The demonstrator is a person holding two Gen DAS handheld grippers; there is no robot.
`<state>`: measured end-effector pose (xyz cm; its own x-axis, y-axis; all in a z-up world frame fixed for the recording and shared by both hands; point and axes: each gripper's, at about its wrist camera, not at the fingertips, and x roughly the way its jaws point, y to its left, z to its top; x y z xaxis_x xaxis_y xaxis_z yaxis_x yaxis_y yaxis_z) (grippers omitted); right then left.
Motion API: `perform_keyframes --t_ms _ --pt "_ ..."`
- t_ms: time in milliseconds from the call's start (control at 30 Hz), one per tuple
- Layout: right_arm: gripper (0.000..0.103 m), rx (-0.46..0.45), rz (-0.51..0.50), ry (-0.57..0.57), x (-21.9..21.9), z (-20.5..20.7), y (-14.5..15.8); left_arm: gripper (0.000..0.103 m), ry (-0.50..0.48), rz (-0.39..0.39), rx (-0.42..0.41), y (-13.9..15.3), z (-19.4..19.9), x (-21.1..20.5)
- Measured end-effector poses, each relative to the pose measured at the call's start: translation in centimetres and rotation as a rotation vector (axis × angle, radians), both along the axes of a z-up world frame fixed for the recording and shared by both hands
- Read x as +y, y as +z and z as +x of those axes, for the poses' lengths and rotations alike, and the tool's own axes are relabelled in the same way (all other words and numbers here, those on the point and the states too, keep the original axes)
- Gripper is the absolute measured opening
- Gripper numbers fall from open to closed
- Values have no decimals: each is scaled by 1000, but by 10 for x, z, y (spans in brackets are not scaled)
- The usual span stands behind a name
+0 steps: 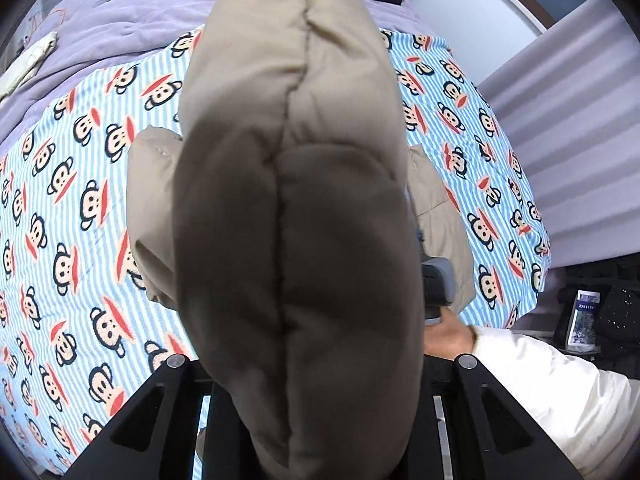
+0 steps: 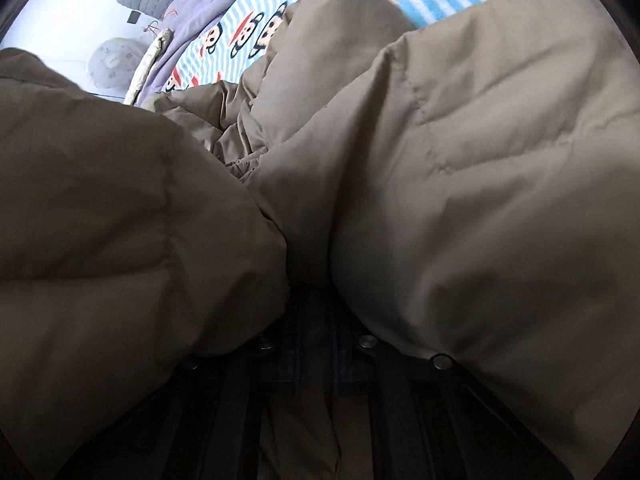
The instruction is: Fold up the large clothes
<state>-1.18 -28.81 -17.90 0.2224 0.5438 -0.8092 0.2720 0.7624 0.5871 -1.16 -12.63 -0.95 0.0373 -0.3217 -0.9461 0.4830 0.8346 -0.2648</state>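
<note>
Both grippers are clamping the tan puffer jacket point(image 1: 296, 208): left gripper point(image 1: 316, 392) pinching a quilted panel, right gripper point(image 2: 316, 320) buried in padding. Jacket is hanging over the monkey-print bedsheet point(image 1: 80, 184), bulk toward 12 o'clock. Judged mid-fold; next move needs lowering evenly onto the bed.

A tan padded jacket point(image 2: 480, 184) fills most of the right wrist view, billowing in two quilted lobes to the left and right, with more of it crumpled in the middle distance. The right gripper point(image 2: 316, 304) sits at the dark pinch between the lobes, its jaws drawn close on the cloth, fingertips buried in the folds. Beyond lie a blue-striped monkey-print sheet point(image 2: 248, 24), a lilac quilt point(image 2: 200, 4) and a round pale cushion point(image 2: 112, 62).
</note>
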Motion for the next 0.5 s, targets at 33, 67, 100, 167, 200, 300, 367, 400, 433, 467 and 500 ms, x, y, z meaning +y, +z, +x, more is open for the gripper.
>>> perform_keyframes --t_ms 33,67,100,167,200,300,367,400,433,467,500 --pt "12 -10 13 -10 -9 -3 7 26 -5 5 8 -2 0 -7" --pt "12 -25 21 -20 -19 -8 15 26 -13 11 18 -4 3 -6" --pt "12 -46 20 -31 -31 -14 25 26 -24 14 27 -7 3 -12" --pt "12 -79 11 -72 -59 -30 43 30 -43 31 43 -18 -2 -38" --pt "12 -88 13 -103 -74 -40 49 33 -49 41 55 -23 -1 -49" --pt "12 -98 11 -191 -116 -70 60 52 -80 7 139 -45 -2 -96" --pt "12 -93 -11 -226 -135 -91 62 53 -98 -39 197 -56 -1 -116" --pt "12 -92 -17 -241 -144 -101 63 53 -111 -56 212 -62 0 -123" --pt "12 -88 -19 -253 -152 -110 64 54 -112 -71 221 -68 0 -131" --pt "12 -83 -22 -264 -161 -119 64 58 -109 -87 235 -74 0 -135" --pt "12 -78 -24 -277 -167 -128 65 66 -106 -116 256 -79 1 -139"
